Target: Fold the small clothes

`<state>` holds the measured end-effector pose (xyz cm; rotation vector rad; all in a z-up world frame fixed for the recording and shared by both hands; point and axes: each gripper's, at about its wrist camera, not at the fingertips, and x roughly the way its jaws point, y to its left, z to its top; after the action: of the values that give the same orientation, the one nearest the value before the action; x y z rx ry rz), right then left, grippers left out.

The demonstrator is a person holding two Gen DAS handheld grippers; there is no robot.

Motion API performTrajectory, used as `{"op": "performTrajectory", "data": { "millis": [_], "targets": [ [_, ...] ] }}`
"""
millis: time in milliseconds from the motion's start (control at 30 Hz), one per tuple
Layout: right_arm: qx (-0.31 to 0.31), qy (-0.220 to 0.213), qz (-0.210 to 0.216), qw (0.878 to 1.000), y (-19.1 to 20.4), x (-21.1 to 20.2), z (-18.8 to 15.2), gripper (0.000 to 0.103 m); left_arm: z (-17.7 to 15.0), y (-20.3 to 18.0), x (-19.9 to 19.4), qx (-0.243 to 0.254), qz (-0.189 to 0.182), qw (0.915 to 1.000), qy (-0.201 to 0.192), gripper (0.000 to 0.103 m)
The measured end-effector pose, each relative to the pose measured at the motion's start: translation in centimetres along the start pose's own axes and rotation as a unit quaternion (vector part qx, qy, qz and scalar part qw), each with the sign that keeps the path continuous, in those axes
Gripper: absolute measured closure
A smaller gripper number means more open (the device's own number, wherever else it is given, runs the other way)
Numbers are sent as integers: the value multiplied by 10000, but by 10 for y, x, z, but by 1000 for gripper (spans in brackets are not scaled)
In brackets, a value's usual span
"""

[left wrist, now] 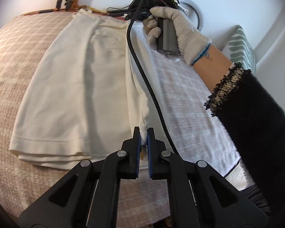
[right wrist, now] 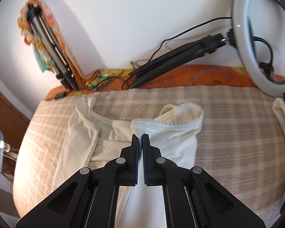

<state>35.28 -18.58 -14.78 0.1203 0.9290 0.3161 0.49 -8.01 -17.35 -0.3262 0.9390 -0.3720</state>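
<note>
A cream-white top (left wrist: 70, 87) lies on the beige striped bedspread (left wrist: 13, 60), its left part folded flat. My left gripper (left wrist: 144, 133) is shut on the garment's hem edge, which rises as a lifted fold toward the right gripper. My right gripper (right wrist: 140, 138) is shut on the white stitched edge near the neckline (right wrist: 161, 127) and holds that side raised above the bed. In the left wrist view a gloved hand (left wrist: 172, 24) holds the right gripper's handle at the garment's far end, and its black cable (left wrist: 142, 72) hangs across the cloth.
A ring light (right wrist: 245, 43) on a black arm and a folded tripod (right wrist: 47, 43) stand at the wall behind the bed. An orange patterned cloth (right wrist: 180, 77) runs along the bed's far edge. A green striped pillow (left wrist: 241, 43) sits at the right.
</note>
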Motion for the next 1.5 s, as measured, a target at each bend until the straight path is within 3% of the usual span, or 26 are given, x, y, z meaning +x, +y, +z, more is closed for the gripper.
{"op": "performTrajectory", "data": {
  "millis": [233, 333, 400, 467, 500, 867, 933, 1033, 1133, 1267, 1367, 1500],
  "targets": [
    [-102, 262, -124, 9995, 10, 25, -5, 97, -3, 9, 3, 94, 146, 9998, 41, 99],
    [1, 312, -3, 9995, 8, 25, -4, 83, -2, 7, 1, 187, 192, 9996, 50, 97],
    [88, 212, 114, 9997, 5, 15, -4, 80, -1, 9, -1, 193, 235, 9995, 27, 89],
    [104, 59, 237, 9996, 5, -3, -3, 80, -2, 10, -6, 167, 251, 9995, -13, 76],
    [109, -13, 283, 9995, 5, -13, -2, 80, -2, 11, -10, 167, 236, 9996, -37, 75],
    [226, -384, 610, 9971, -4, -151, -38, 80, -7, 22, -71, 455, 180, 9988, -102, 74],
    [134, -381, 567, 9976, -1, -178, -56, 80, -1, 31, -84, 499, 277, 9983, -154, 74],
    [-12, -317, 571, 9979, 1, -206, -90, 80, 9, 48, -97, 485, 523, 9972, -204, 58],
    [-56, 15, 567, 9984, 3, -223, -136, 80, 21, 77, -96, 236, 623, 9978, 12, 57],
    [104, 583, 517, 9969, 3, -211, -200, 70, 27, 110, -80, -282, 498, 9977, 370, 57],
    [447, 1052, 733, 9907, -3, -189, -234, 70, 22, 125, -69, -609, 278, 9956, 652, 57],
    [597, 1354, 982, 9841, -4, -171, -257, 70, 17, 124, -64, -584, 72, 9948, 830, 57]
  ]
}}
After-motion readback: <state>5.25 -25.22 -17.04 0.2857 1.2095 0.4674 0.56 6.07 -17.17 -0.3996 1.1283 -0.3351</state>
